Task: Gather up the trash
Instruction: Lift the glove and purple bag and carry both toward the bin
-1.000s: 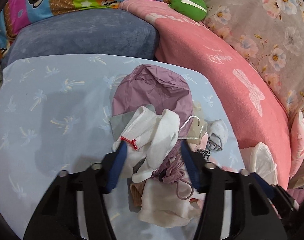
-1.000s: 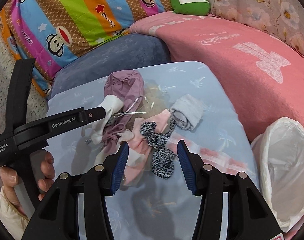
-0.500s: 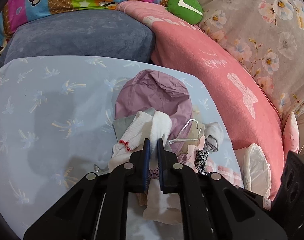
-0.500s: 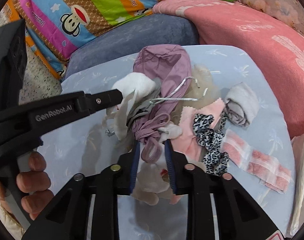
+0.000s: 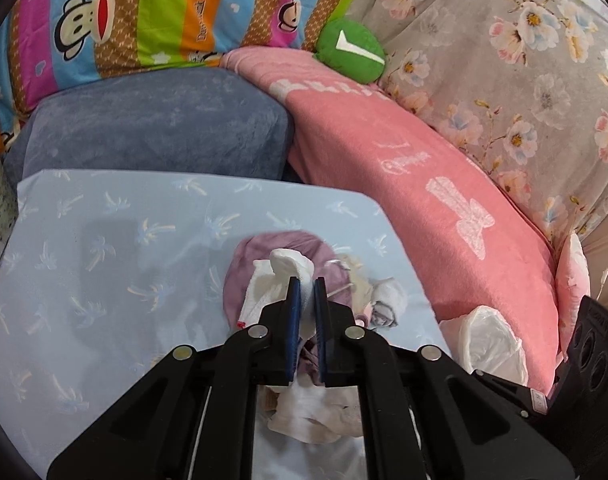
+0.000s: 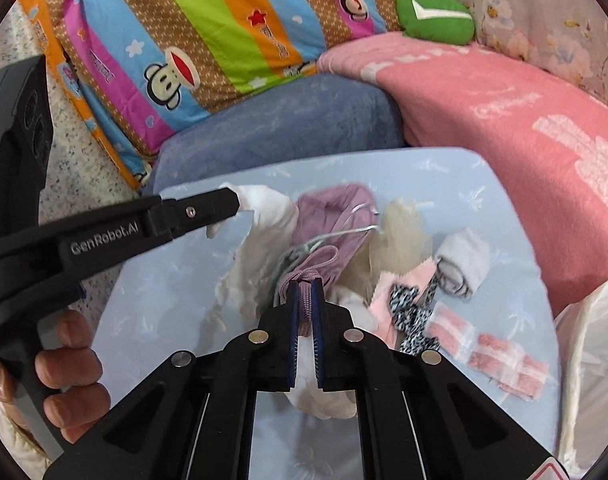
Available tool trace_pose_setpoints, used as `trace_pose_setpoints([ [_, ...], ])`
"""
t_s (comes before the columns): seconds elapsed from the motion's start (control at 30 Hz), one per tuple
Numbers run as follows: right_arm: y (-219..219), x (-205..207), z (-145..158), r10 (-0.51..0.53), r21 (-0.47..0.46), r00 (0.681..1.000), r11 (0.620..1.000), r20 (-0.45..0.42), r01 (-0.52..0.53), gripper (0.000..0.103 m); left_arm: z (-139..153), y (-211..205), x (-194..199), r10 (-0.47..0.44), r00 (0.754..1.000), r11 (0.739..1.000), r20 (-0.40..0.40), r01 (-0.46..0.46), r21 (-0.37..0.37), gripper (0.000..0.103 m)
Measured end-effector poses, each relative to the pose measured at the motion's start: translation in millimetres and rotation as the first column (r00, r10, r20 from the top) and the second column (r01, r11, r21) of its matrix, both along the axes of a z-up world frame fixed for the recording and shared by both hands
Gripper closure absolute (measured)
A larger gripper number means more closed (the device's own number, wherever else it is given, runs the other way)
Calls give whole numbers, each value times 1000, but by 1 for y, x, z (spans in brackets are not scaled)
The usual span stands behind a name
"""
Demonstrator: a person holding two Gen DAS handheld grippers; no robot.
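A: What does the left claw (image 5: 307,295) hold?
B: Its blue-padded jaws are pressed nearly together on a fold of soft white cloth (image 5: 290,266), which rises just above the fingertips. The cloth belongs to a heap of scraps on the pale blue palm-printed counter (image 5: 104,264).

A: And the right claw (image 6: 306,300)?
B: Narrowed to a slit around a mauve ribbed cord (image 6: 304,280); the cord runs back to a mauve fabric bundle (image 6: 332,212) at the middle of the heap.

A: What else lies in the heap?
B: A thin wire hanger (image 6: 344,232) across the mauve bundle, a cream fluffy piece (image 6: 400,236), a rolled grey-white sock (image 6: 462,264), a leopard-print strip (image 6: 412,312) and pink fleece swatches (image 6: 500,356). Whether the hanger is tangled in the cord cannot be told.

A: Where is the bag?
B: A white plastic bag (image 5: 488,340) sits off the counter's right edge, against the pink blanket (image 5: 424,168).
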State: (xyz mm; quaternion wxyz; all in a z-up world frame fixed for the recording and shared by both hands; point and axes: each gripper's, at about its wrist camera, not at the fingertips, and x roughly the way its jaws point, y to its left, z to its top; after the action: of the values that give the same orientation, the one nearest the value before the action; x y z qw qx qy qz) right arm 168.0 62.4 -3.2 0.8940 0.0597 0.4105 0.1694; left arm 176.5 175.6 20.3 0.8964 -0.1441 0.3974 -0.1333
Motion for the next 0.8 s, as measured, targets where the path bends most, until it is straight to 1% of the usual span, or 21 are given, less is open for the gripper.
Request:
trace_pose_setpoints([
  [0.27, -27, -21, 60, -44, 33, 991, 999, 126, 40, 97, 36, -21, -19, -25, 997, 1000, 70, 24, 8, 96],
  [0.43, -50, -33, 88, -83, 52, 980, 996, 182, 75, 97, 51, -37, -29, -46, 994, 999, 101, 45, 17, 96],
  [0.53, -64, -39, 101, -96, 70, 976, 994, 196, 84, 97, 58, -46, -34, -57, 992, 998, 110, 56, 16, 96],
  [0.6, -68, -42, 106, -97, 37, 974, 995, 204, 91, 97, 62, -52, -39, -61, 991, 998, 120, 59, 18, 96],
  [0.63, -72, -45, 109, -98, 38, 973, 995, 208, 92, 97, 63, -53, -41, -63, 990, 998, 124, 61, 18, 96],
  [0.8, -87, -59, 117, -124, 68, 966, 991, 227, 111, 97, 68, -63, -50, -72, 988, 997, 133, 71, 16, 96],
])
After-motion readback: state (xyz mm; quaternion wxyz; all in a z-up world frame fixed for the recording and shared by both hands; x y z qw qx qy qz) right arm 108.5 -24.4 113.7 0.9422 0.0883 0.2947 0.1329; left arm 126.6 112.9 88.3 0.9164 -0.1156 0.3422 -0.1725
